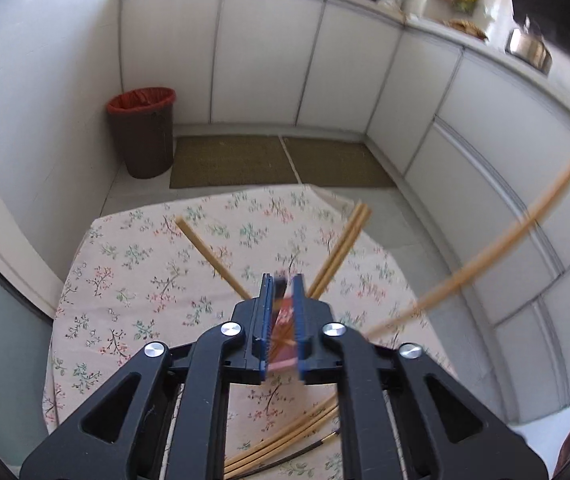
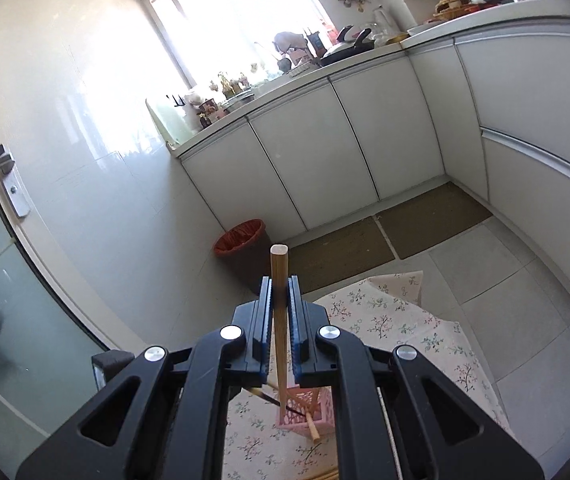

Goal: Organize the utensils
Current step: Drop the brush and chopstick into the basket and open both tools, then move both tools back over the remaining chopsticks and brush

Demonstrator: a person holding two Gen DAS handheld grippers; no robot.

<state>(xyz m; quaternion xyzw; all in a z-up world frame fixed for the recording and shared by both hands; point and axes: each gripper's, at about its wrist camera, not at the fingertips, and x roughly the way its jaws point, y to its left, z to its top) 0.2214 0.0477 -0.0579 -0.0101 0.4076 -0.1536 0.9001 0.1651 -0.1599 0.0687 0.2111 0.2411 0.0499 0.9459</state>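
Over the floral tablecloth (image 1: 125, 280), your right gripper (image 2: 281, 282) is clenched on one chopstick (image 2: 279, 256), held up above the pink holder (image 2: 325, 404). The holder stands on the cloth with other chopsticks (image 1: 205, 248) leaning out of it. Your left gripper (image 1: 283, 282) sits narrow with the holder between its jaws; can't tell if it pinches. Loose chopsticks (image 1: 293, 432) lie on the cloth nearer you.

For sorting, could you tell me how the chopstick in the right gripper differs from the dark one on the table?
The held chopstick is pale wood; the dark chopstick is near black, brassy-tipped. The held chopstick stands clamped in the right gripper; the dark chopstick lies flat on the tablecloth. Both are slim sticks.
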